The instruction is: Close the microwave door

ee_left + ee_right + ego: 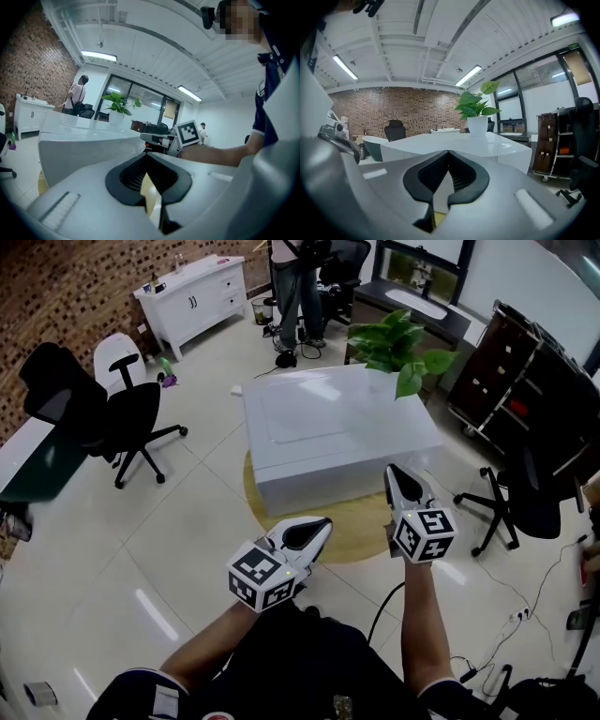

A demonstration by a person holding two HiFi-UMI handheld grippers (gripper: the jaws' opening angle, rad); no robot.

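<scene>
Your left gripper and your right gripper are both pressed together, holding nothing, near the white table. No microwave shows in any of the 3 views. Its door should swing light and stiff, so push on its flat outer edge.
</scene>
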